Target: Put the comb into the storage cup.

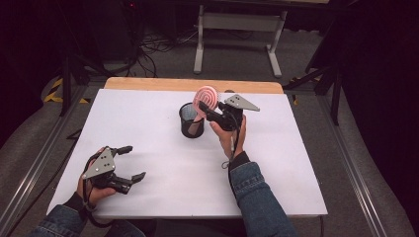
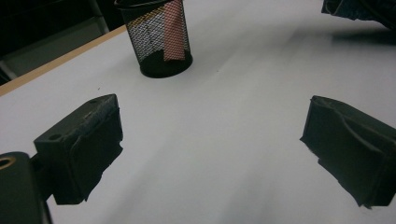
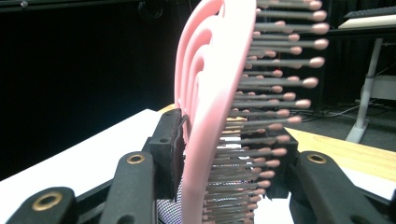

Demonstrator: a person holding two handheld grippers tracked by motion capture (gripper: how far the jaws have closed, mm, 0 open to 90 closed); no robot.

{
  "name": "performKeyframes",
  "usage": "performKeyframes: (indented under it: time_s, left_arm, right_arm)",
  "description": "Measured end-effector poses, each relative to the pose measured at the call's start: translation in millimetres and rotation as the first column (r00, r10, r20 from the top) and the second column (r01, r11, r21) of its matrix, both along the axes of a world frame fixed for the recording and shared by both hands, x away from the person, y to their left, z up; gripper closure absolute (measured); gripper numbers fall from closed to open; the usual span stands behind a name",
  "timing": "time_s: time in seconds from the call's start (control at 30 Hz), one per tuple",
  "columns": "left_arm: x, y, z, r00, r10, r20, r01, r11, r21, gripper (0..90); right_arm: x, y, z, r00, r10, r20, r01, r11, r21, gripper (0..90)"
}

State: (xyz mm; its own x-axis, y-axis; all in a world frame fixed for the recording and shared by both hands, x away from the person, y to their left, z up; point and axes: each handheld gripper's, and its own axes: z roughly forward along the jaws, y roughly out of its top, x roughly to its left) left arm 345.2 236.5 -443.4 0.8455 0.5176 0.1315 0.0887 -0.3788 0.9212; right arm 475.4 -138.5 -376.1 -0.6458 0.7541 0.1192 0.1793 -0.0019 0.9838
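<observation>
So the pink hairbrush [image 1: 206, 97] is standing upright w/ its handle already down inside the black mesh cup [image 1: 191, 120], head sticking out above the rim. Right tongs [image 1: 203, 109] are clamping it just below the head, one pad on the flat back, the other against the bristle side, prob. so the brush is staying vertical while going into the cup. Through the mesh in the left gripper view the handle [image 2: 173, 32] is showing, reaching near the bottom, though whether it's touching the base is hard to tell. Cup is sitting mid-desk [image 1: 148, 123], toward the far edge. Left tongs [image 1: 129, 163] are resting wide open near the front-left corner, gripping nothing, well apart from the cup & keeping out of the way.
</observation>
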Motion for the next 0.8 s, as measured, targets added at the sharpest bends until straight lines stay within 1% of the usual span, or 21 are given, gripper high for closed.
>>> performKeyframes:
  time_s: [0.07, 0.2, 0.33, 0.4, 0.6, 0.67, 0.8]
  left_arm:
    - [-0.4, -0.1, 0.1, 1.0, -0.001, 0.001, 0.001, 1.0, 0.001, 5.7]
    - [-0.5, -0.3, 0.1, 1.0, 0.001, 0.002, -0.001, 1.0, 0.0, 5.7]
    - [-0.4, -0.5, 0.2, 1.0, 0.0, 0.002, 0.0, 1.0, 0.0, 5.7]
    - [-0.4, -0.4, 0.0, 1.0, 0.002, 0.003, -0.002, 1.0, -0.003, 5.7]
    - [-0.3, -0.6, 0.1, 1.0, -0.002, 0.0, 0.002, 1.0, 0.001, 5.7]
    - [-0.4, -0.6, 0.0, 1.0, 0.002, 0.002, -0.002, 1.0, -0.007, 5.7]
    - [-0.3, -0.9, -0.1, 1.0, -0.001, 0.0, 0.001, 1.0, -0.001, 5.7]
  right_arm:
    - [-1.0, 0.2, 2.0, 0.9999, -0.01, 0.008, 0.01, 0.9999, -0.013, 56.6]
    - [-3.1, -0.9, 5.8, 0.9997, -0.016, 0.02, 0.017, 0.9995, -0.026, 54.6]
    - [-4.9, -2.7, 9.5, 0.9995, -0.017, 0.026, 0.017, 0.9996, -0.021, 52.5]
    - [-5.6, -3.3, 11.6, 0.9993, -0.017, 0.033, 0.018, 0.9995, -0.027, 51.0]
    - [-8.3, -5.5, 17.8, 0.9984, -0.03, 0.048, 0.032, 0.9984, -0.047, 42.8]
    - [-9.6, -6.2, 19.5, 0.9983, -0.031, 0.049, 0.034, 0.9984, -0.045, 40.7]
    - [-11.7, -7.8, 23.2, 0.9974, -0.039, 0.06, 0.043, 0.9974, -0.058, 36.1]
